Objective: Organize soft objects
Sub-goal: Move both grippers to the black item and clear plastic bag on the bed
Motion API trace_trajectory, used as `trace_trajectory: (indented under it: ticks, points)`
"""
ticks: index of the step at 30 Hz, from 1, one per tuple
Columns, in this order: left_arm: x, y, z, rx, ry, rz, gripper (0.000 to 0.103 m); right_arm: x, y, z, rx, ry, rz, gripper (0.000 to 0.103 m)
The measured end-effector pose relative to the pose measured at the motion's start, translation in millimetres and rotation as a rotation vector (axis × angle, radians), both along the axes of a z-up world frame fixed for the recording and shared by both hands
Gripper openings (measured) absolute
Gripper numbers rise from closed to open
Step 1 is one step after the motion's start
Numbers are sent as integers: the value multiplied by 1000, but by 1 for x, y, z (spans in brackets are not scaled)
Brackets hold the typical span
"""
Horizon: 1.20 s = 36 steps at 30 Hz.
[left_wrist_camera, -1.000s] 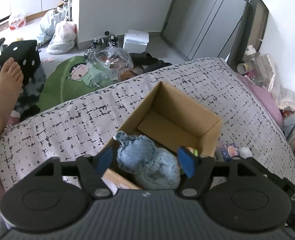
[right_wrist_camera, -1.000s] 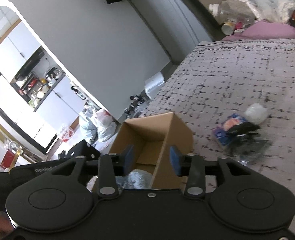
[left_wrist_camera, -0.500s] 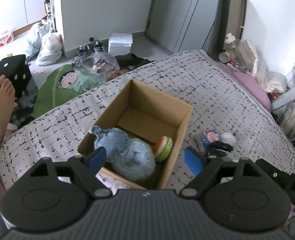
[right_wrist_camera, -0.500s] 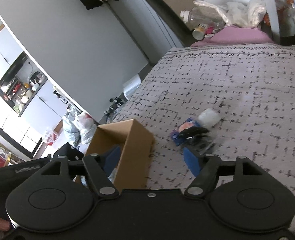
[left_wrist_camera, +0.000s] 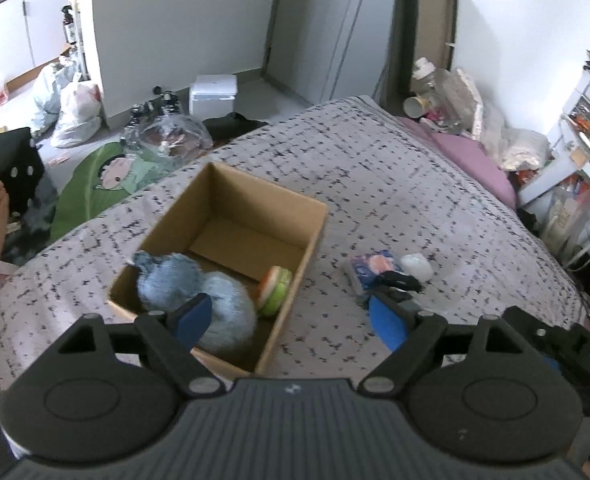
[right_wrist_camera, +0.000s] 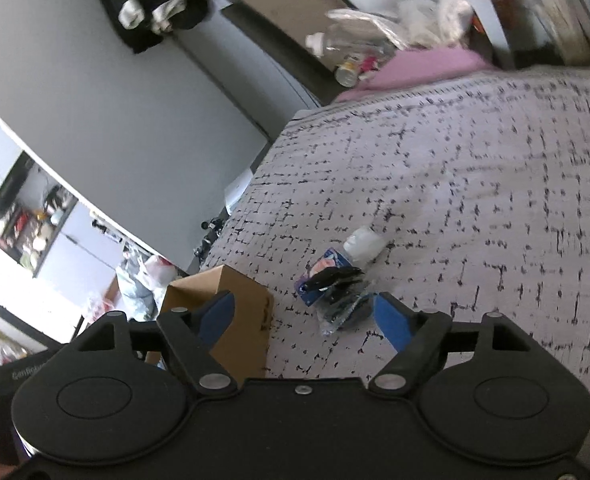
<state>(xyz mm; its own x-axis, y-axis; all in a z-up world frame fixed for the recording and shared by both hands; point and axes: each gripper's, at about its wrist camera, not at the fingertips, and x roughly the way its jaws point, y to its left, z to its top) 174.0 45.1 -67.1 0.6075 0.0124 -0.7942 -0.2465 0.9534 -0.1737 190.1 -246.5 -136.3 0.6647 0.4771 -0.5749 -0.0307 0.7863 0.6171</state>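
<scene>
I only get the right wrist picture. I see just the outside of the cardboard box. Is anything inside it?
Observer: Yes. A fluffy blue plush toy lies in the box, at the near end.
Operator: Only that?
Observer: No, a small burger toy leans beside it, against the right wall.
Operator: Is the left tongs grabbing the plush?
Observer: No. The left tongs stand open and empty above the box.
Operator: Is the far end full?
Observer: No, bare cardboard floor there.

Fuzzy grey-blue plush toy (left_wrist_camera: 191, 292) in the plain brown cardboard box (left_wrist_camera: 315, 224), bed cover (left_wrist_camera: 415, 200) pale with black dashes, pink pillow (right_wrist_camera: 427, 65).
</scene>
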Motion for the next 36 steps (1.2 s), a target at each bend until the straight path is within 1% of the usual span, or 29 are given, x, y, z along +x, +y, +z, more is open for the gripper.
trace_trajectory:
  ticks: [2,4,8,11,13,16,18,21,23,30,32,34,36]
  points:
    - [1,-7,0,-6,-10,-14,85,2,-6,-7,26,24,-19,75]
    - [1,-14,1,-7,-20,-29,85,1,-14,-12,48,35,-45,72]
    - [6,-28,0,-1,-38,-57,85,4,-23,-21,109,54,-79,71]
    - [11,-39,-3,7,-46,-85,84,6,-26,-31,141,85,-89,69]
    - [16,-45,-6,8,-46,-101,84,9,-27,-41,165,114,-100,66]
    - [23,-52,-12,11,-43,-113,84,13,-30,-54,203,158,-114,65]
    - [27,-55,-17,1,-38,-115,82,16,-31,-61,229,179,-125,64]
    - [37,-58,-25,-12,-22,-107,82,21,-32,-71,267,209,-142,59]
    - [42,-61,-30,-14,-20,-112,82,24,-33,-77,291,226,-154,59]
    - [63,-68,-44,-28,2,-123,81,38,-30,-91,317,265,-168,59]
    - [70,-70,-49,-36,10,-120,81,45,-26,-96,323,282,-169,58]
    - [76,-71,-55,-45,22,-113,80,50,-22,-101,329,298,-168,53]
    - [82,-72,-59,-51,34,-109,79,54,-19,-106,335,309,-169,51]
